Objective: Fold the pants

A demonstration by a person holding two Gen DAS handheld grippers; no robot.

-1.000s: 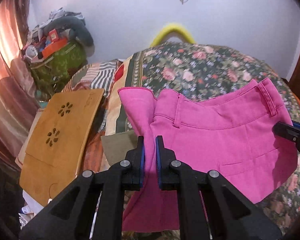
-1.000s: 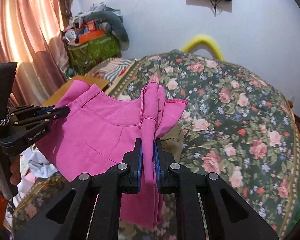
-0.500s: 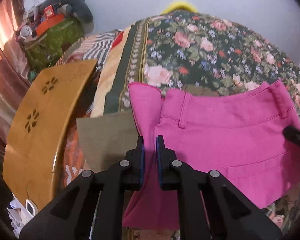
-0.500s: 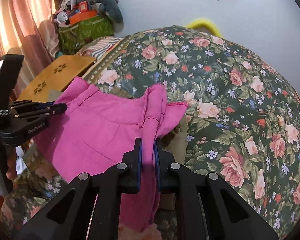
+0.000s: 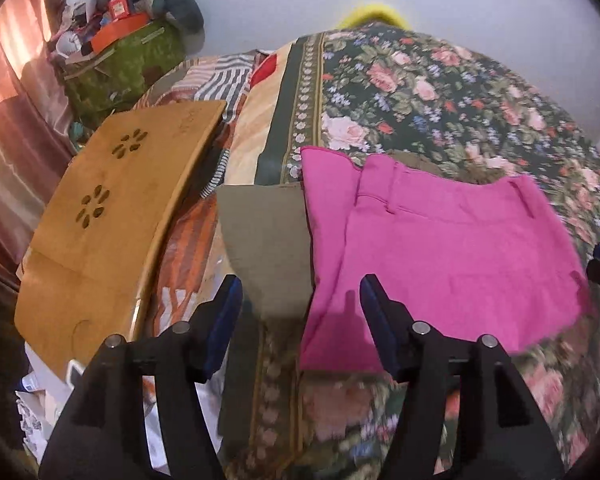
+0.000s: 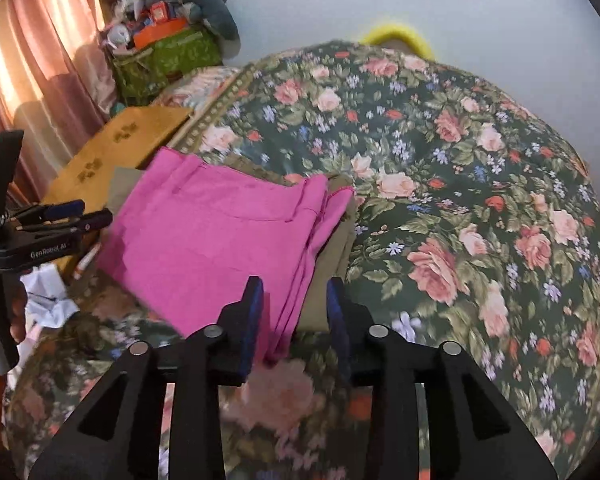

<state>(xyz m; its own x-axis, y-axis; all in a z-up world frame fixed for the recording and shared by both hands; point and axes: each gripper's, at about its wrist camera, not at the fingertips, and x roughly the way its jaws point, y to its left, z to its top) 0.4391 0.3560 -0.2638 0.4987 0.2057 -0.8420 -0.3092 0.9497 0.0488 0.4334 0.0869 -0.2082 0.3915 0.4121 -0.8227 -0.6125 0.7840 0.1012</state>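
Across the middle of both views, the pink pants (image 5: 440, 264) lie folded in a flat packet on the flowered bedspread (image 5: 440, 96), partly over an olive-green cloth (image 5: 266, 248) that shows at their edges. I see my left claw (image 5: 300, 300) spread wide with nothing in it; its right finger sits over the packet's lower left corner, its left finger over the olive cloth. My right claw (image 6: 294, 304) is also parted and empty, straddling the packet's layered edge low in the centre of its frame.

As I judge it, the risk is disturbing the fold. Those stacked layers at the right edge are loose, and if I pull either claw away low, a finger could catch an edge and drag the layers apart. Closing carelessly could also pinch the olive cloth along with the pants and shift both. The packet's near edge lies close to the bed's edge, so a tug toward me might slide it off.
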